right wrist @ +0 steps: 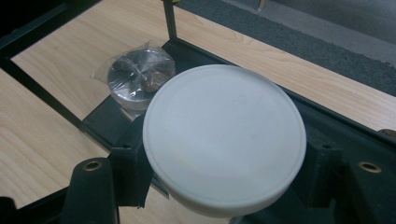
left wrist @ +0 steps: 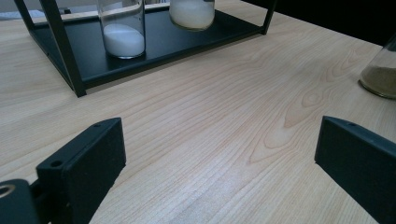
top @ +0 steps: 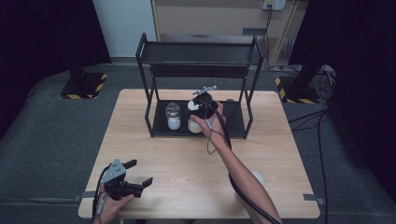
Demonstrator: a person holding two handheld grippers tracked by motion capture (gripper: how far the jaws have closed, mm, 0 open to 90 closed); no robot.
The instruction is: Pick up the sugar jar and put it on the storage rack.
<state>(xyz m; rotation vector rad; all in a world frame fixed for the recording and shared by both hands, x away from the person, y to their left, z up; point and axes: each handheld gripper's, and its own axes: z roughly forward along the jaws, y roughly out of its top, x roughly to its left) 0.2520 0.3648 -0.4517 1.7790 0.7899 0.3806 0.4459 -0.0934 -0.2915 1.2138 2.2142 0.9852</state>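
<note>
The right gripper point(top: 200, 108) clamps the white-lidded jar point(right wrist: 224, 135) over the rack's point(top: 148, 122) tray. The left gripper point(top: 135, 173) idles wide open. Drifting sideways could knock the foil-topped jar point(top: 173, 116) beside it.

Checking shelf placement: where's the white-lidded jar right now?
High view: white-lidded jar in the right claw on the rack's bottom shelf, just right of the foil-topped jar.

Black rack point(top: 198, 88) at table's point(top: 154, 154) far side: corner posts and upper shelf limit entry to the open front. Bottom shelf crowded at centre: small jar point(top: 173, 116) just beside white-lidded jar point(top: 196, 119), right gripper point(top: 201, 103) above it. Broad bare wood between rack and left gripper point(top: 135, 173). Third jar point(left wrist: 380, 70) near right edge.
</note>
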